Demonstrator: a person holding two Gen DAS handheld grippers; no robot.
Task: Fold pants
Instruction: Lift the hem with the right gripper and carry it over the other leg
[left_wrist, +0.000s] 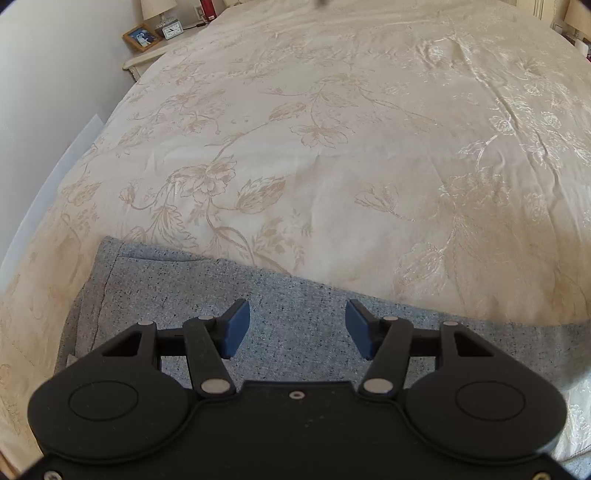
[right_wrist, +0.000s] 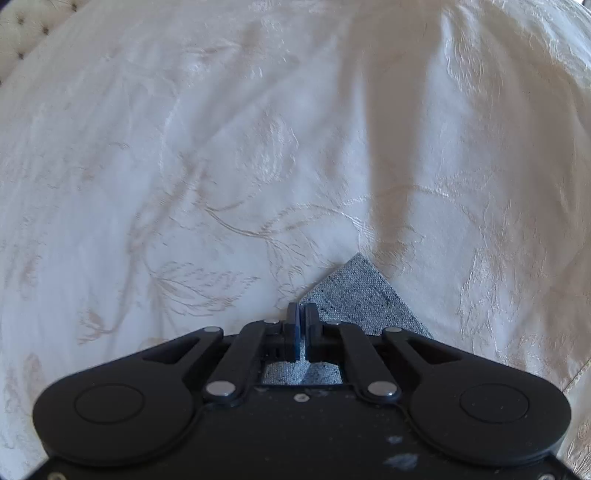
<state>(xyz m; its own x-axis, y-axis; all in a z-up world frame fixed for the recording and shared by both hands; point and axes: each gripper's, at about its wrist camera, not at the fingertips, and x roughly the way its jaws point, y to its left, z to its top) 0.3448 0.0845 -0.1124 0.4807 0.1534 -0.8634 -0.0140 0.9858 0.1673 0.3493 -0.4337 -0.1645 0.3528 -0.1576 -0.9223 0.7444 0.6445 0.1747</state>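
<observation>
Grey pants (left_wrist: 295, 325) lie flat on bedspread (left_wrist: 332, 129), near edge, spread out for folding. Left gripper (left_wrist: 297, 328) hovers over the cloth w/ jaws apart, nothing between them, prob ready to grab. Right gripper (right_wrist: 302, 330) clenched on a pants corner (right_wrist: 354, 291), looks set to carry it over for the fold.

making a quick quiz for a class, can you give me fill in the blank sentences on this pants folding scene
1. The grey pants lie on a cream bedspread printed with a ____ pattern.
2. The left gripper hovers over the pants with its jaws ____.
3. The right gripper has its jaws ____ on a corner of the pants.
4. On the bedside table a small clock stands beside a framed ____.

Missing words: floral; open; shut; photo
</observation>
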